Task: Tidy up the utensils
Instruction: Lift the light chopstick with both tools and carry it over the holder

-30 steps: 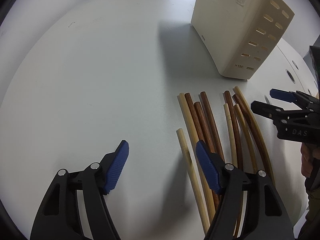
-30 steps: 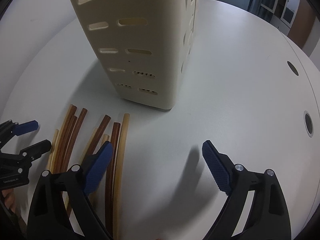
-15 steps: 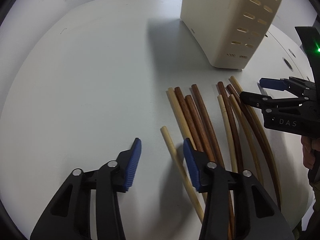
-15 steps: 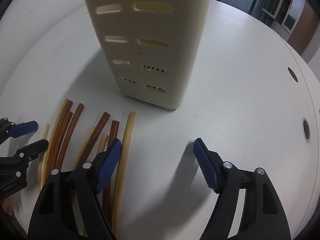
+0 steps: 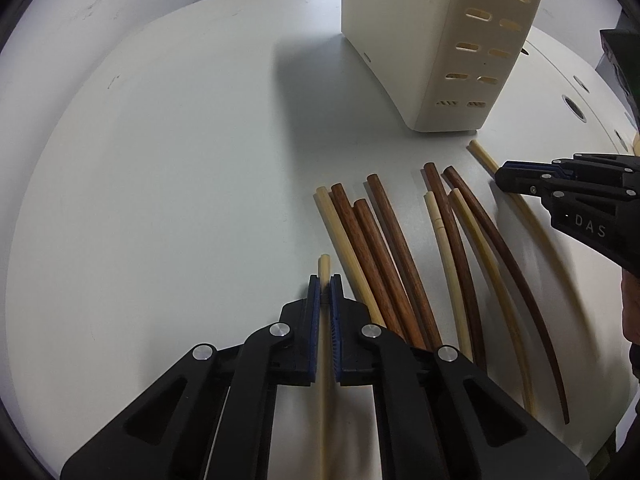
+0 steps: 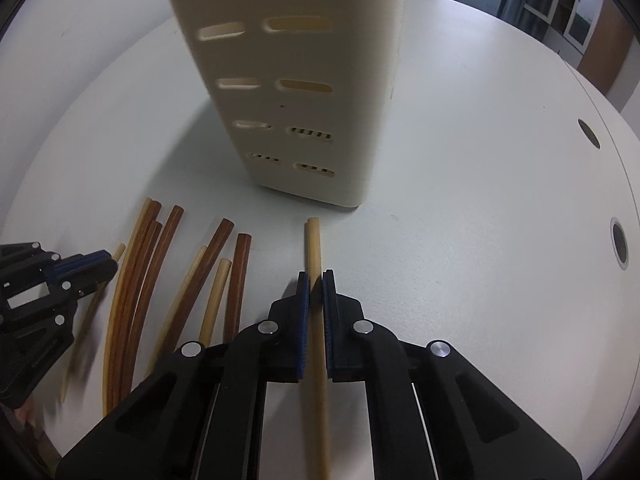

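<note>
Several light and dark wooden chopsticks [image 5: 384, 248] lie side by side on the white round table [image 5: 160, 160]. My left gripper [image 5: 325, 284] is shut on the leftmost light chopstick [image 5: 324, 266]. My right gripper [image 6: 316, 280] is shut on the rightmost light chopstick [image 6: 313, 244], which also shows in the left wrist view [image 5: 482, 155]. A cream slotted utensil holder [image 5: 440, 40] stands upright beyond the chopsticks; it shows close ahead in the right wrist view [image 6: 288, 80]. The other chopsticks [image 6: 160, 264] lie between the two grippers.
The table has round cable holes [image 6: 619, 242] at its right side. A dark object [image 5: 624, 64] stands at the right edge of the left wrist view. Windows and a door [image 6: 560, 8] lie beyond the table.
Both grippers went from wide open to shut, each closing on a light chopstick at opposite ends of the row. Both moved forward toward the holder.
</note>
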